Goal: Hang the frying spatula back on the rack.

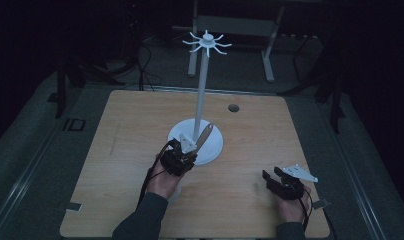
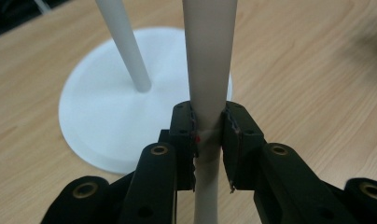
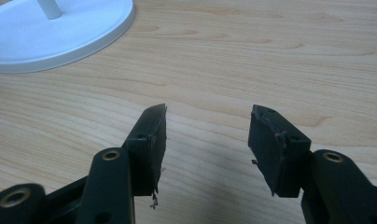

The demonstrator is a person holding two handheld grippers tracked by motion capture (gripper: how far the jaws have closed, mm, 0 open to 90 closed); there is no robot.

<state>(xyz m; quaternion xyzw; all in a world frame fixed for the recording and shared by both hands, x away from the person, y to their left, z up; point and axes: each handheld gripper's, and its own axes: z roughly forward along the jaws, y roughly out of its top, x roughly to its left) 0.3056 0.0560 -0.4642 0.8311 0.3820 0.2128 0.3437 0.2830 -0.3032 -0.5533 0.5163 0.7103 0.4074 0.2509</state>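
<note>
While the left gripper (image 2: 209, 140) clamps its jaws on a pale utensil handle (image 2: 209, 70) just beside the white stand (image 1: 196, 136), probably to hang it on the hooks on top (image 1: 207, 42), the right gripper (image 3: 207, 144) rests wide open and empty, well apart. Underneath is a light wooden table (image 1: 130, 150); the room behind is dark.

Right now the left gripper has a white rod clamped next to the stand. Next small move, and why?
Probably raise the left gripper straight up a little. Its fingers are shut on the white rod, close beside the stand's pole and near the base, while the hooks sit high at the pole's top. The right gripper is open and well apart, so it isn't in the way.
</note>
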